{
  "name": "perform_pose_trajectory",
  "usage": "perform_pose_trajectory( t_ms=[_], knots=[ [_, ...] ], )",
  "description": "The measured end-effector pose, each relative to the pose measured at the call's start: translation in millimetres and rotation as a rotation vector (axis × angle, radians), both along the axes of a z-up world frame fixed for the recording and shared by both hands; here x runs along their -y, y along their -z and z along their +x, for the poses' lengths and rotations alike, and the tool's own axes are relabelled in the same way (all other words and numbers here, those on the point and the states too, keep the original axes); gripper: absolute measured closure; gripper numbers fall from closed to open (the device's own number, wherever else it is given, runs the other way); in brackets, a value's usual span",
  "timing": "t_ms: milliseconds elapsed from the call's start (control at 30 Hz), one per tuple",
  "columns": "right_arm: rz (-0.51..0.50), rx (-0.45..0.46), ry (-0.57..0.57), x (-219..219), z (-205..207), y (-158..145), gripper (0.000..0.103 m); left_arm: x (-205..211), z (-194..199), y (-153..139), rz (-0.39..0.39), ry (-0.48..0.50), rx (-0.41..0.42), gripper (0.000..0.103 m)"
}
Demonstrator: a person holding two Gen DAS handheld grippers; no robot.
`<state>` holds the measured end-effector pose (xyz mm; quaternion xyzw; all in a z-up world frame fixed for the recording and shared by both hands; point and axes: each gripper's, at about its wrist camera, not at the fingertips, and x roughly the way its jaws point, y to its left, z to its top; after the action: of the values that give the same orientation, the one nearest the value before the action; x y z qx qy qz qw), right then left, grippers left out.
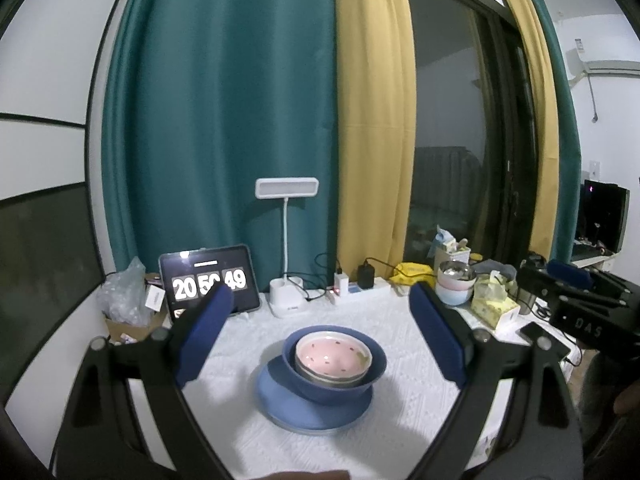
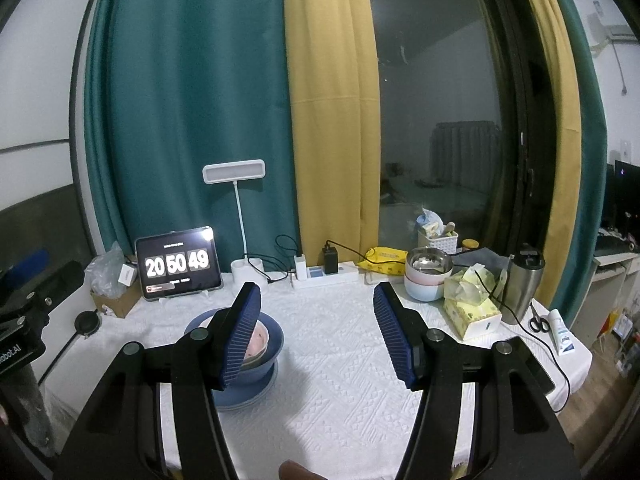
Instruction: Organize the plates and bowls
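Note:
A pink bowl (image 1: 334, 358) sits nested in a blue bowl (image 1: 334, 384), which stands on a blue plate (image 1: 296, 408) in the middle of the white tablecloth (image 1: 400, 432). My left gripper (image 1: 322, 336) hovers open just short of this stack, nothing between its pads. My right gripper (image 2: 318, 332) is open over bare cloth, with the stack (image 2: 264, 356) to its left, partly hidden by its left finger. From the left wrist view the right gripper's body (image 1: 576, 300) shows at the right edge. A second stack of bowls (image 2: 428, 276), a steel one on top, stands at the back right.
Along the back stand a tablet clock (image 2: 178, 266), a white desk lamp (image 2: 240, 248), a power strip with chargers (image 2: 324, 272) and a yellow packet (image 2: 384, 260). A tissue box (image 2: 472, 312), steel tumbler (image 2: 522, 284), scissors (image 2: 538, 322) and tube (image 2: 562, 334) crowd the right side.

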<state>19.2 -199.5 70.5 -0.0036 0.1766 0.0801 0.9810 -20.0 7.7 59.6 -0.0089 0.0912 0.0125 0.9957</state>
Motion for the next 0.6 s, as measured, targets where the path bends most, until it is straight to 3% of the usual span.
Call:
perform_pose_trajectory(
  t_ms=[600],
  knots=[
    [0.003, -0.002, 0.001, 1.3, 0.8, 1.7, 0.041, 0.0, 1.6, 1.7, -0.007, 0.007, -0.003, 0.012]
  ],
)
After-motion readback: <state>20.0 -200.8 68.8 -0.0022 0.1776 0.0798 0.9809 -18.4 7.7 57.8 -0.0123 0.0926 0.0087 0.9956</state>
